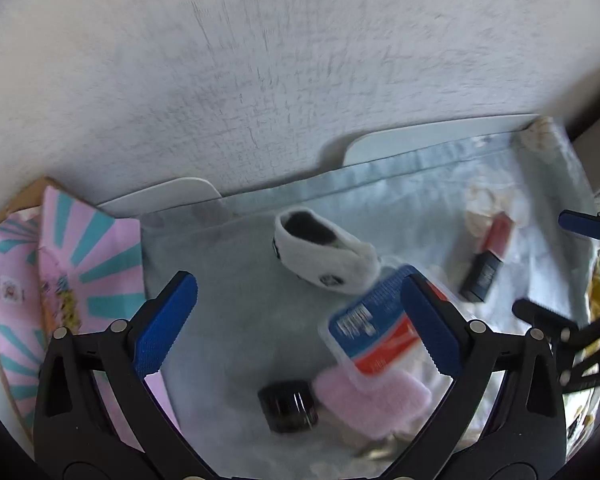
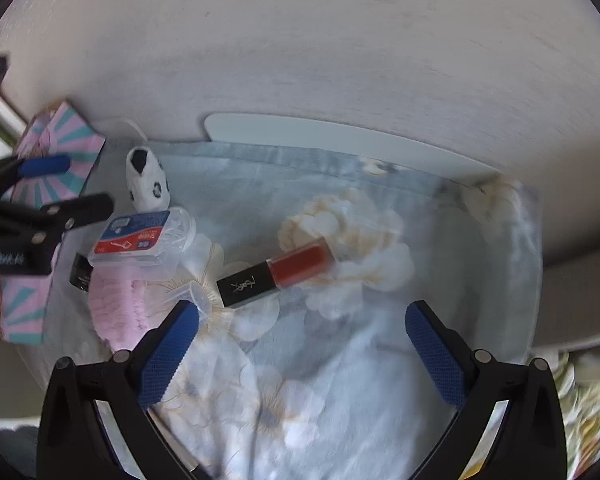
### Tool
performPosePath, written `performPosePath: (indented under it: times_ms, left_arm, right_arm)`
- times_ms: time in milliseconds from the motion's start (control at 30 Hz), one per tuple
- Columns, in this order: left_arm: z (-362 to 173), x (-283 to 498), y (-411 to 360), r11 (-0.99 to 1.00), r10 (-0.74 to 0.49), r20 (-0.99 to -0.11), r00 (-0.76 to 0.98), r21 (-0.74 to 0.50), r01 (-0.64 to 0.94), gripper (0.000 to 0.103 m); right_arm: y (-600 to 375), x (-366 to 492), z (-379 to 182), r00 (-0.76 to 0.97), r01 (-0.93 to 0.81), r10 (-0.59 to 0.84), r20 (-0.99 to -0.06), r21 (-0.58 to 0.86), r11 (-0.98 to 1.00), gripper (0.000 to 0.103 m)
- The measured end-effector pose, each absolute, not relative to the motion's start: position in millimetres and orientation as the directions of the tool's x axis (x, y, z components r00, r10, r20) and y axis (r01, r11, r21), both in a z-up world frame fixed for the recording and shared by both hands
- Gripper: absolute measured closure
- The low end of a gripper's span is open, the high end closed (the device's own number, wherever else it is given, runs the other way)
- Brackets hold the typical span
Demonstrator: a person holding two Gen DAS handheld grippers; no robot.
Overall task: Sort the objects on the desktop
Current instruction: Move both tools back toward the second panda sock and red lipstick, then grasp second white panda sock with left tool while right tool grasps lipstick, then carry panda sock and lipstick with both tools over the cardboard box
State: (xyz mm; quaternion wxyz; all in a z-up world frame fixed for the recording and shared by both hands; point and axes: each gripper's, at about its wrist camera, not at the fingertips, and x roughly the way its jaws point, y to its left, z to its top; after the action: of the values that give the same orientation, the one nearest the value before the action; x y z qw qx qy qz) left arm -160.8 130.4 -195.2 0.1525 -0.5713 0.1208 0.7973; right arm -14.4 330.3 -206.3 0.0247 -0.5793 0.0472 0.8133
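Observation:
On a pale blue flowered cloth lie a red lip gloss with a black cap, a clear box with a blue and red label, a pink fuzzy pad, a small black jar and a white and black sock. My left gripper is open and empty above the cloth, its right finger over the labelled box. My right gripper is open and empty, just short of the lip gloss, which also shows in the left wrist view.
A pink and teal patterned box stands at the left edge of the cloth. A white tray edge runs along the back against a pale wall. The left gripper shows in the right wrist view.

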Motion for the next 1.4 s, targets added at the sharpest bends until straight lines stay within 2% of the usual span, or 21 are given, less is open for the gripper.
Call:
performPosePath:
  times_ms: [133, 267, 433, 600, 733, 800, 867, 933, 1000, 1033, 1400]
  left_arm:
    - [-207.6, -169.0, 131.7, -0.930, 0.091, -0.953, -0.288, 0.022, -0.368, 0.006]
    - [-214.7, -171.2, 133.1, -0.931, 0.088, -0.958, -0.273, 0.018, -0.364, 0.006]
    - [-220.7, -176.9, 131.8, -0.937, 0.110, -0.962, -0.248, -0.016, -0.350, 0.010]
    - [-227.7, -181.3, 132.2, -0.933, 0.115, -0.968, -0.223, -0.028, -0.359, 0.024]
    - [-231.4, -182.0, 128.3, -0.932, 0.142, -0.966, -0.217, -0.057, -0.357, 0.030]
    - [-231.8, -182.0, 126.2, -0.932, 0.163, -0.964, -0.208, -0.082, -0.353, 0.047]
    - [-232.8, -181.0, 125.7, -0.928, 0.179, -0.964, -0.195, -0.099, -0.359, 0.056]
    - [-232.3, -179.1, 125.7, -0.921, 0.179, -0.963, -0.201, -0.092, -0.378, 0.058]
    - [-231.3, -177.5, 124.1, -0.915, 0.183, -0.963, -0.200, -0.093, -0.392, 0.060]
    - [-230.4, -176.0, 122.1, -0.915, 0.185, -0.962, -0.199, -0.095, -0.392, 0.061]
    - [-202.2, -182.1, 95.6, -0.931, 0.182, -0.959, -0.217, -0.097, -0.352, 0.062]
  right_arm:
    - [324.8, -26.1, -222.7, -0.314, -0.008, 0.005, -0.949, -0.003, -1.000, 0.000]
    - [326.6, -32.1, -230.0, -0.299, 0.016, -0.052, -0.953, 0.049, -0.999, 0.000]
    - [324.5, -35.6, -238.6, -0.275, 0.065, -0.054, -0.960, 0.038, -0.997, 0.000]
    - [323.6, -38.8, -248.9, -0.261, 0.099, -0.049, -0.964, 0.024, -0.995, 0.000]
    - [325.0, -35.7, -252.4, -0.263, 0.105, -0.057, -0.963, 0.030, -0.994, 0.000]
    - [324.9, -33.8, -254.3, -0.261, 0.112, -0.052, -0.964, 0.023, -0.993, 0.000]
    - [323.9, -31.7, -256.0, -0.263, 0.124, -0.037, -0.964, 0.005, -0.992, 0.004]
    - [323.2, -29.4, -255.8, -0.272, 0.136, -0.038, -0.961, 0.000, -0.991, 0.008]
    - [322.9, -27.3, -255.1, -0.280, 0.146, -0.049, -0.959, 0.008, -0.989, 0.015]
    - [323.0, -26.3, -254.4, -0.284, 0.151, -0.059, -0.957, 0.016, -0.988, 0.023]
    - [334.5, -14.7, -247.5, -0.297, 0.095, -0.063, -0.953, 0.036, -0.995, 0.023]
